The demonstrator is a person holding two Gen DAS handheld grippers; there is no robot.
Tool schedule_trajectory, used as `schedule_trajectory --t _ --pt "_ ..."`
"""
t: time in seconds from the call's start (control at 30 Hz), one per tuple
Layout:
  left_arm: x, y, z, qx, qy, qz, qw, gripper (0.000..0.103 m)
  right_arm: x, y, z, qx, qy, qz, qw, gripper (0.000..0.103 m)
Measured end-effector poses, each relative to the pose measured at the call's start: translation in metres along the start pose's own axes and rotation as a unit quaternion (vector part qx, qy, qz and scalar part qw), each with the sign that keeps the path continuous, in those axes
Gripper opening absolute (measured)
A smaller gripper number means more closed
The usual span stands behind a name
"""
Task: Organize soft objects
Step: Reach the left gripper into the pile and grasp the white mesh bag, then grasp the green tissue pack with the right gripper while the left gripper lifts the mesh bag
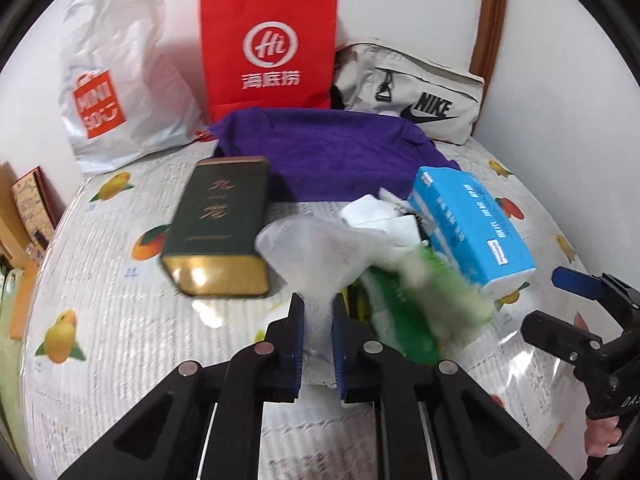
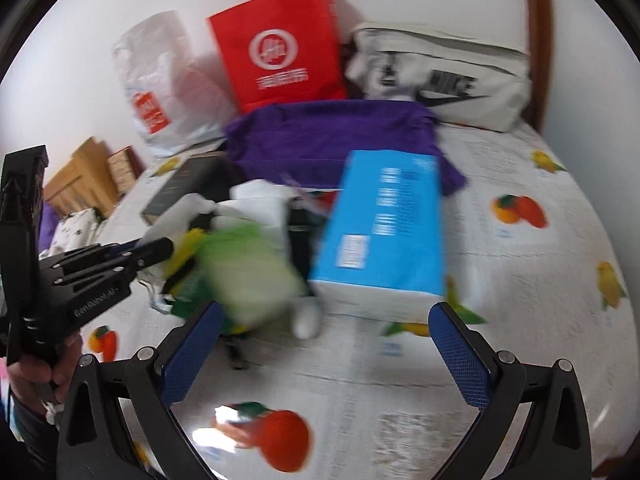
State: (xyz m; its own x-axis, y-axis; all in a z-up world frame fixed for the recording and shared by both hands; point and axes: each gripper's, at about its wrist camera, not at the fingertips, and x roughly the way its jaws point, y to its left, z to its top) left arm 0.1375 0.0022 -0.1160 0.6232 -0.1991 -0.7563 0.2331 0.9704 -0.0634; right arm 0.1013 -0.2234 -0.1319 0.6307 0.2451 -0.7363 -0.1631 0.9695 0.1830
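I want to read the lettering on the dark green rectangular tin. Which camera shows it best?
The left wrist view: the dark green rectangular tin lies close and sharp, its gold characters on top and gold end face unobstructed. The right wrist view shows only a blurred dark corner of it, partly behind the white plastic bag, lettering unreadable.

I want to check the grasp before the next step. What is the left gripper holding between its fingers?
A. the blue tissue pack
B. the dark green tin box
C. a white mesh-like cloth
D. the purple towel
C: in the left wrist view the left gripper is closed on the white mesh cloth, which fans out above its fingers.
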Motion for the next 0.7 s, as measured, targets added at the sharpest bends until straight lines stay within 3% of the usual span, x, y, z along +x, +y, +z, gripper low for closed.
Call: schedule_trajectory --t 0.17,0.33,0.4,0.63,0.67,0.7 --pt "-0.007 0.023 -0.011 -0.015 -0.004 0.037 0.9992 0.012 0.014 0.027 -0.001 -0.041 0.006 0.012 0.999 0.102" --pt "-0.004 0.042 -0.018 -0.038 0.003 0.033 0.9987 0.012 0.030 0.032 0.002 -0.037 0.009 0.019 0.999 0.099" --pt "0.001 0.046 -0.021 -0.043 0.010 0.032 0.9985 0.012 0.034 0.036 0.004 -0.044 0.001 0.022 0.999 0.091" --pt "0.008 0.050 -0.022 -0.051 0.016 0.020 0.9984 0.012 0.050 0.059 0.005 -0.124 -0.015 -0.039 0.991 0.078" --pt "0.010 0.051 -0.022 -0.051 0.017 0.019 0.9984 0.012 0.053 0.064 0.004 -0.143 -0.017 -0.049 0.988 0.070" --pt "0.011 0.051 -0.022 -0.052 0.018 0.018 0.9983 0.012 0.055 0.066 0.003 -0.153 -0.017 -0.054 0.987 0.055"
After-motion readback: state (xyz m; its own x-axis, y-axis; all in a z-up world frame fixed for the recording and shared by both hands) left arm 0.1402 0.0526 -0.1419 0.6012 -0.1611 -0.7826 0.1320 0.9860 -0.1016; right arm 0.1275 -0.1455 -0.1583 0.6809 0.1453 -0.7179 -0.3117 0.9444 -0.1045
